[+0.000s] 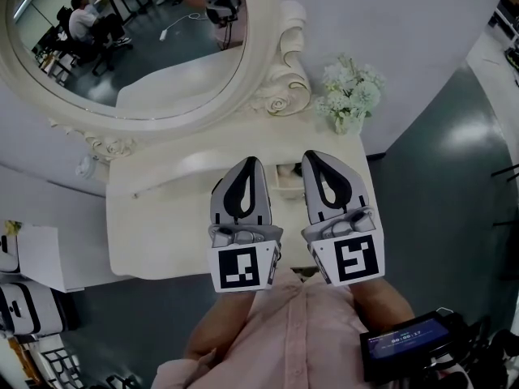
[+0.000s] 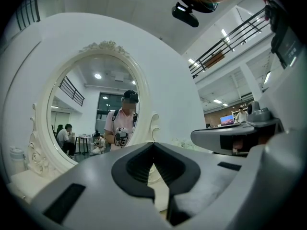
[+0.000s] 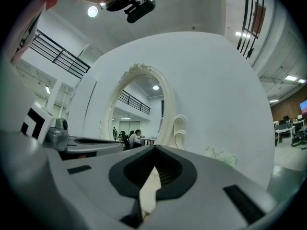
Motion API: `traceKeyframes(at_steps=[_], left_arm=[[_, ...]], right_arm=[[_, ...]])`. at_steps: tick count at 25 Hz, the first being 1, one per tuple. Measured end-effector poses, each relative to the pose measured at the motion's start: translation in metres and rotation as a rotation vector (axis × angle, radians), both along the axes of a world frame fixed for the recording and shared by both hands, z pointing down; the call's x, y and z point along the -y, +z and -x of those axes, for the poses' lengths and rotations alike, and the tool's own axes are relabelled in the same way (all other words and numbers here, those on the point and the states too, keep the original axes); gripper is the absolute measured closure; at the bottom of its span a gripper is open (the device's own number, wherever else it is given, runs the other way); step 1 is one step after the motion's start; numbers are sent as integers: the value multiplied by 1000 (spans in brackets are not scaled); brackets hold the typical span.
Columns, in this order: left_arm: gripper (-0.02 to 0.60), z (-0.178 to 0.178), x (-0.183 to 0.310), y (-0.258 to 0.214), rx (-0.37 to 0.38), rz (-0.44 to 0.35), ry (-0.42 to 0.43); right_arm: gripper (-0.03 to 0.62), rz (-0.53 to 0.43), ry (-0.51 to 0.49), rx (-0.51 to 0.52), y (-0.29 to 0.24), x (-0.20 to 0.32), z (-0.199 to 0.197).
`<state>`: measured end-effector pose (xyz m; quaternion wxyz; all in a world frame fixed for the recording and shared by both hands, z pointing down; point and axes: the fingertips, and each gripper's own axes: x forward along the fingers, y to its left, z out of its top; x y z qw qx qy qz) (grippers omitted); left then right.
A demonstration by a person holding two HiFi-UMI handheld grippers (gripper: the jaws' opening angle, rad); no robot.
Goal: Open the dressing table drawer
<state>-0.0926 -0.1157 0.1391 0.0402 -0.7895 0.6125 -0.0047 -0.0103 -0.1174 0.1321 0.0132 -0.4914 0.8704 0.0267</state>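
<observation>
The cream dressing table (image 1: 162, 217) stands below me, with its oval mirror (image 1: 122, 47) at the back. Its front face and drawer are hidden under the grippers and my body. My left gripper (image 1: 252, 162) and right gripper (image 1: 312, 156) hover side by side over the table top, both pointing level at the mirror. In the left gripper view the left gripper (image 2: 153, 143) has its tips together and holds nothing. The right gripper (image 3: 154, 147) is likewise shut and empty. A small pale object (image 1: 285, 177) lies on the top between the two grippers; I cannot tell what it is.
A bunch of white flowers (image 1: 350, 96) stands at the table's back right corner. A low white cabinet (image 1: 45, 258) is at the left, with cases (image 1: 28, 310) below it. Dark floor (image 1: 438, 217) lies to the right. The mirror (image 2: 91, 114) reflects a person standing.
</observation>
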Motion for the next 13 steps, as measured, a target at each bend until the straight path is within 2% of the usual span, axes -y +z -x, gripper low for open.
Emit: traceKeyframes(at_steps=[13], left_arm=[[560,-8,0,2,1,4,5]], right_arm=[[576,0,8,3,1,0,-9]])
